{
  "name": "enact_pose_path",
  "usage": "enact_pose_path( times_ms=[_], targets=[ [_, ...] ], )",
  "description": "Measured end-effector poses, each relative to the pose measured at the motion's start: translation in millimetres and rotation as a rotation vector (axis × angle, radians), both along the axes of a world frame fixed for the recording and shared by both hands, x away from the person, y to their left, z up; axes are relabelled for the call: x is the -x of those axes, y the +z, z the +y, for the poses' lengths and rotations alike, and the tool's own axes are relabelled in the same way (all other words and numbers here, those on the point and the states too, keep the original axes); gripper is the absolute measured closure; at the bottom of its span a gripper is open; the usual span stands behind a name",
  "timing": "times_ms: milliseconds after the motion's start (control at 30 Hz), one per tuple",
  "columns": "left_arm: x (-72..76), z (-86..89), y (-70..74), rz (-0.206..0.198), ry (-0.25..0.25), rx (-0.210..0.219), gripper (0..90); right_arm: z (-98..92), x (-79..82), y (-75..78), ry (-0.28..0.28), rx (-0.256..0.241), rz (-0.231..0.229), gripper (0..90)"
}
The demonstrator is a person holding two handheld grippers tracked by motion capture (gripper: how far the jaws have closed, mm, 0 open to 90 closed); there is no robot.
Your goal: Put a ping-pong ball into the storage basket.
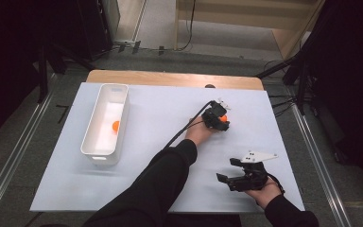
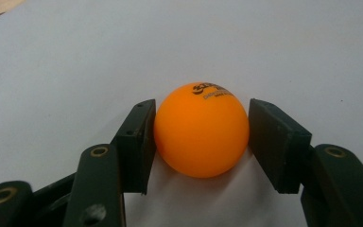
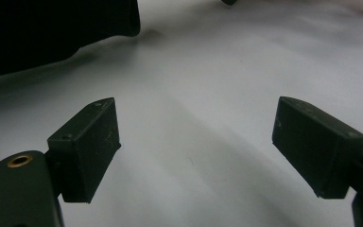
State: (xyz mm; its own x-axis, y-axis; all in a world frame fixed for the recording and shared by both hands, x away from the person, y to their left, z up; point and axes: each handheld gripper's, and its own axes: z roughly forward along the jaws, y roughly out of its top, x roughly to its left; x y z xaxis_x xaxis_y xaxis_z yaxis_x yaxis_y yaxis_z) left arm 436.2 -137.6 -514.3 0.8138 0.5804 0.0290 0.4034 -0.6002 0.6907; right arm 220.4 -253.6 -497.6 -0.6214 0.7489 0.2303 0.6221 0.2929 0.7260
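An orange ping-pong ball w/ small dark print on top sits on the white table sheet, right of centre and toward the far side. The left gripper brackets it: one black pad touches the ball's left side, the other sits just beside its right side w/ a sliver of gap, so not quite clamped. In the high view the ball peeks out orange at that gripper's tip, the person's left arm in a black sleeve reaching across to it.

Near right, the right gripper rests low over the sheet, jaws spread wide, holding nothing.

Far left stands a long white bin; a second orange ball lies inside it.
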Motion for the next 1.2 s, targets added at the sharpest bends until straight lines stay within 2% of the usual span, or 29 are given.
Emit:
enact_pose_path(
  times_ms=[67, 300, 400, 700, 867, 967, 1200],
  targets=[
    [-0.7, 0.7, 0.4, 0.008, 0.007, 0.006, 50.6, 0.0, 0.0, 0.0, 0.001, 0.001, -0.001, 14.3],
    [-1.7, 1.6, 1.7, 0.008, 0.009, -0.001, 51.1, 1.7, -2.1, -1.0, 0.012, -0.001, 0.006, 14.3],
    [-3.1, 4.0, 3.1, 0.030, 0.011, 0.026, 51.1, 1.5, -1.4, -0.5, 0.007, -0.007, 0.002, 14.3],
    [-0.9, 11.2, 19.4, 0.053, -0.014, 0.063, 51.2, 0.3, -0.9, -0.2, 0.009, -0.002, 0.001, 14.3],
    [0.2, 18.7, 29.5, 0.085, -0.020, 0.091, 51.2, 0.3, -0.4, 0.0, 0.004, -0.006, -0.002, 14.3],
    [2.0, 22.6, 35.0, 0.087, -0.036, 0.079, 51.3, 0.4, -0.4, 0.1, 0.006, -0.011, -0.004, 14.3],
    [7.9, 31.8, 46.4, 0.105, -0.060, 0.090, 51.3, -0.8, -1.2, 0.2, 0.002, -0.019, -0.008, 14.3]
  ],
)
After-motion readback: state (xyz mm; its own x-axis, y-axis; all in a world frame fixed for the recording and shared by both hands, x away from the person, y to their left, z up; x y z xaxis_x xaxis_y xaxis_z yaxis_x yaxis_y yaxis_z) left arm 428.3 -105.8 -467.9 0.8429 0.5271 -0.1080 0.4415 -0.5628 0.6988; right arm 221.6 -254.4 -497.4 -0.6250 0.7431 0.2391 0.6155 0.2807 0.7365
